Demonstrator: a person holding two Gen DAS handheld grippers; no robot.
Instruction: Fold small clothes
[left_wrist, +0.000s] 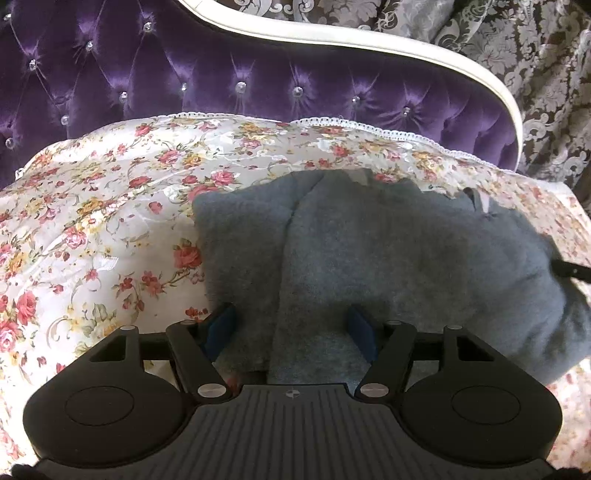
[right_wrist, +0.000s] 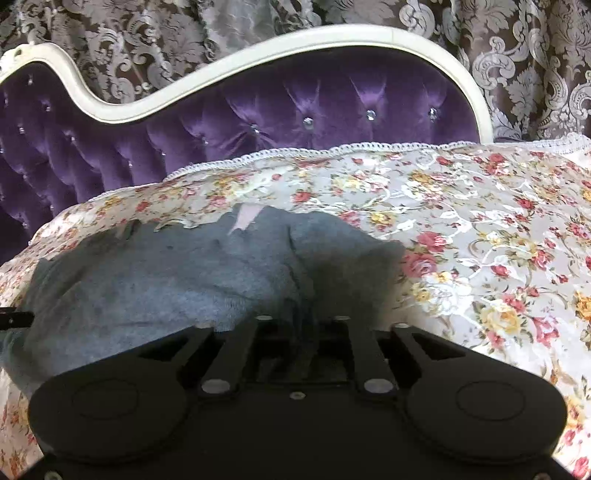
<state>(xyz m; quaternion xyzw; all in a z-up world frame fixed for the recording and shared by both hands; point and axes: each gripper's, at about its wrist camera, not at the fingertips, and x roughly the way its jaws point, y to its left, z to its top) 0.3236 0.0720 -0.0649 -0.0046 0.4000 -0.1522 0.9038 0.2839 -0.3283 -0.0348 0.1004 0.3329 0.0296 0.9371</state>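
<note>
Lying crosswise before both tongs, grey garment: left tongs open astride its near edge, right tongs grip unclear.

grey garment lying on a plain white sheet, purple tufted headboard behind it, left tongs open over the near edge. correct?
Not quite: the sheet is not plain white; it is a floral print of red and yellow roses with a lace edge, clear in the left wrist view. The rest holds: the grey garment lies on it, the purple tufted headboard is behind, and the left tongs stand open over the near edge.
</note>
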